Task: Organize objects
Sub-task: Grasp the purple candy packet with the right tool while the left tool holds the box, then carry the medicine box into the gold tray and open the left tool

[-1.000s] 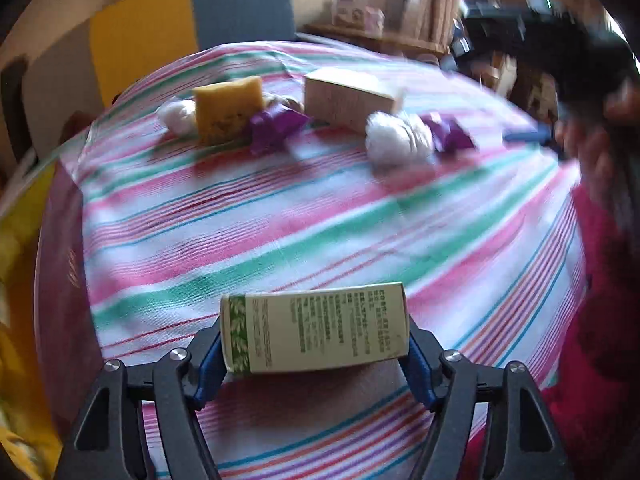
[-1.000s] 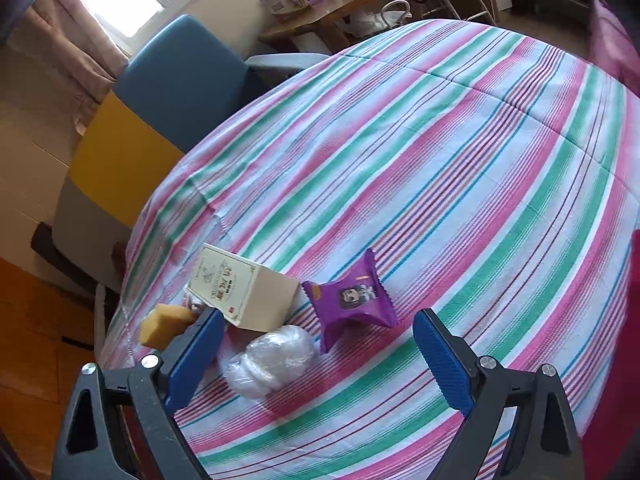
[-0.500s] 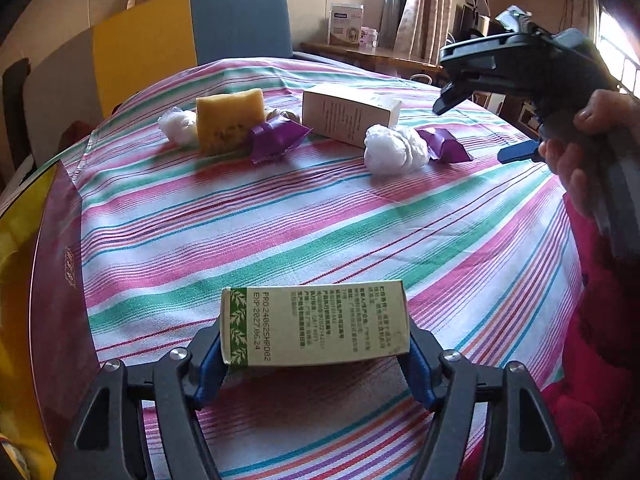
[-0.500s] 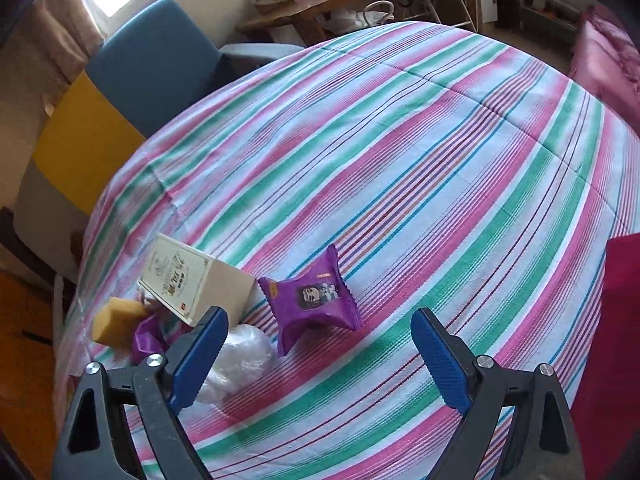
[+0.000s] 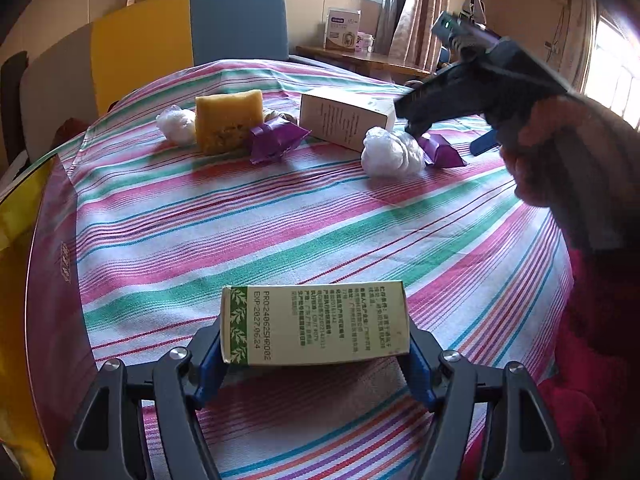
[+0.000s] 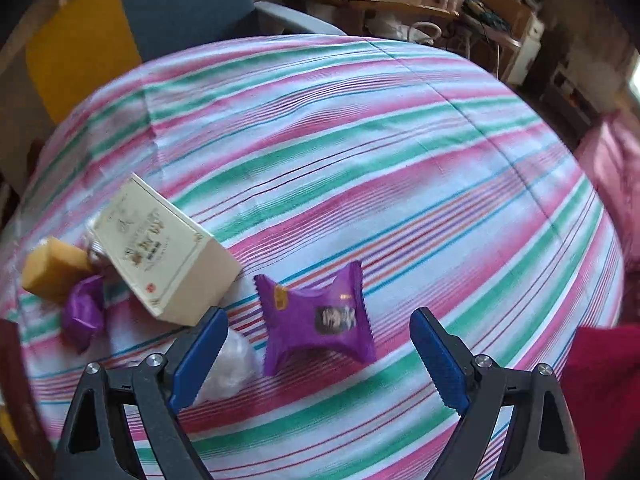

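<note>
My left gripper [image 5: 316, 354] is shut on a green-and-cream box [image 5: 316, 322], held sideways just above the striped tablecloth [image 5: 280, 220]. My right gripper [image 6: 316, 356] is open and empty, hovering over a purple snack packet [image 6: 320, 316] that lies between its fingers. A cream box [image 6: 168, 248], a white plastic wad [image 6: 228, 364], a second purple packet [image 6: 82, 312] and a yellow sponge [image 6: 52, 270] lie to its left. The left wrist view shows the same group: sponge [image 5: 228, 120], purple packet [image 5: 276, 140], cream box [image 5: 344, 120], wad [image 5: 392, 152].
A second white wad [image 5: 176, 124] lies left of the sponge. A yellow and dark red bag [image 5: 36, 280] stands at the table's left edge. A blue and yellow chair [image 5: 188, 32] stands behind the table. A wooden side table [image 6: 360, 0] with boxes stands further back.
My right gripper has come lower and closer over the purple packet, which now lies between its open fingers. My left gripper still holds the green box, almost unmoved.
</note>
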The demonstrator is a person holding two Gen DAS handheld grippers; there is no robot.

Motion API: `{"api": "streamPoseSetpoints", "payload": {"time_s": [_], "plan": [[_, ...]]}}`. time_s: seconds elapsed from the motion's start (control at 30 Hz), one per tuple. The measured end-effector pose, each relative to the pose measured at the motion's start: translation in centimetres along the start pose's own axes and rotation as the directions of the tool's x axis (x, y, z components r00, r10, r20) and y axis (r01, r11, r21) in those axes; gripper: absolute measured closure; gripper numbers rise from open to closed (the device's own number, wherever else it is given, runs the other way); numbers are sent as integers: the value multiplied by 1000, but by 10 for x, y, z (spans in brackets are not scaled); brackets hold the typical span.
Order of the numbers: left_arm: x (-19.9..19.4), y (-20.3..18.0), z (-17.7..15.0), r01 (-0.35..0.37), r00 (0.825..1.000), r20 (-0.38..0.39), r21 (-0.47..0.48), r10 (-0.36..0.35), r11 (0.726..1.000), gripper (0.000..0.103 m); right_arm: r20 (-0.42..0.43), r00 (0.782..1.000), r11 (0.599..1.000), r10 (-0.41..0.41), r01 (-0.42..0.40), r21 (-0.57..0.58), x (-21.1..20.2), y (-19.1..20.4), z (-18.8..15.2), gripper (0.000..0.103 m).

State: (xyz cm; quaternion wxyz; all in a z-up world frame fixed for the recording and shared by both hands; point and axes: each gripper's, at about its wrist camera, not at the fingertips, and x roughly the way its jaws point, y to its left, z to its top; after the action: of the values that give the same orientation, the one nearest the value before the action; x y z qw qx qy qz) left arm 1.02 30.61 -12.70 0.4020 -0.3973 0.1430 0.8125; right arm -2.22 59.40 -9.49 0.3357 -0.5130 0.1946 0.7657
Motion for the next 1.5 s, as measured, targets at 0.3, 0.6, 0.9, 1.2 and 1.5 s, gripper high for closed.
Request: {"api": "streamPoseSetpoints", "payload": {"time_s": [0.3,0.6,0.9,1.2,1.5], "plan": [[1,-2,0,-18,1000,8,6,18,1000,30,-21,999,999,47,-47,-12,9,-7,0,60],[0,-4,-1,-27,1000,9,11,27,1000,30,-56,996,997,72,-72,15,12,-9,-2,59],[-21,-5,5,12,1000,21,-29,-11,1000,30,-46,997,998,55,-56,-24,12,-3,-3,61],[-130,71,59,48,988,151,-181,-21,982,30,-39,998,997,54,-56,-52,9,3,-4,61],[-98,259,51,-217,976,-80,-448,203,867,30,-41,997,995,65,-67,-69,8,5,-6,61]]}}
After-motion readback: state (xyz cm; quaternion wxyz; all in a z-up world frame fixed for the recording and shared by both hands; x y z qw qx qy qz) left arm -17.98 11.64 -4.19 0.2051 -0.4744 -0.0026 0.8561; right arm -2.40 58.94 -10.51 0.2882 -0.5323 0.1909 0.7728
